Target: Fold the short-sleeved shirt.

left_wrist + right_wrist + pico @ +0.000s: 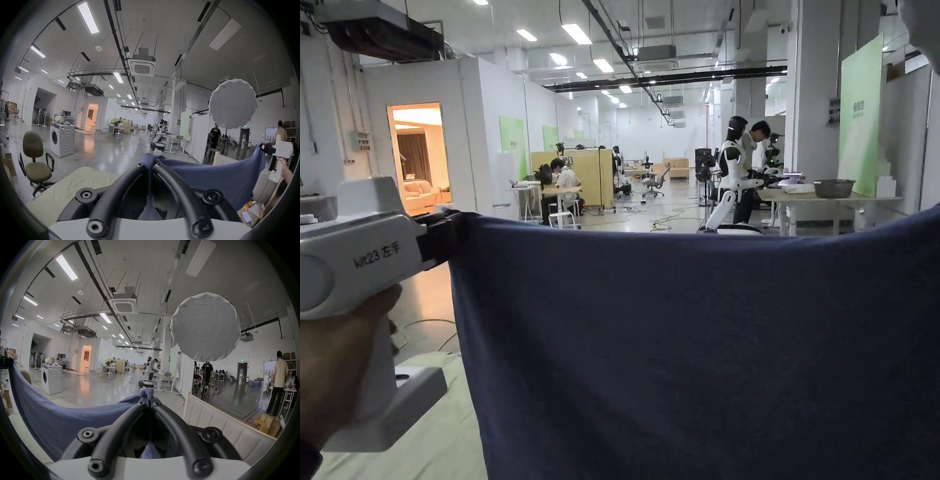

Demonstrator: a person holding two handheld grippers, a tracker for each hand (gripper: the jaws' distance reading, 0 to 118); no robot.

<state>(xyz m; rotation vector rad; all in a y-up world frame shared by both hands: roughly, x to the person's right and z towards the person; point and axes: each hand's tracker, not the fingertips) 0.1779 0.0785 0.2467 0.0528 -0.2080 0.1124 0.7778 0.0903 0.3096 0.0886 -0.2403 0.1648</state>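
- Navy short-sleeved shirt (700, 350) held up in the air as a wide hanging sheet, top edge stretched between the 2 grippers, no fold visible in it yet.
- Left gripper (150, 162) at the shirt's left top corner, jaws together and clamped on a bunch of the cloth.
- Right gripper (148, 400) at the shirt's opposite top corner, jaws likewise pinched shut on the fabric.
- Judged an early stage: shirt spread and lifted, laying flat and every fold still to do.
- Pale cloth-covered surface (68, 183) below the shirt, on the left gripper's side, a likely place to lay it.
- Beyond the shirt, an office chair (34, 162), a washing machine (62, 140) and a padded panel (219, 418).
- People and a white humanoid robot (731, 175) well behind the shirt, none in the way.
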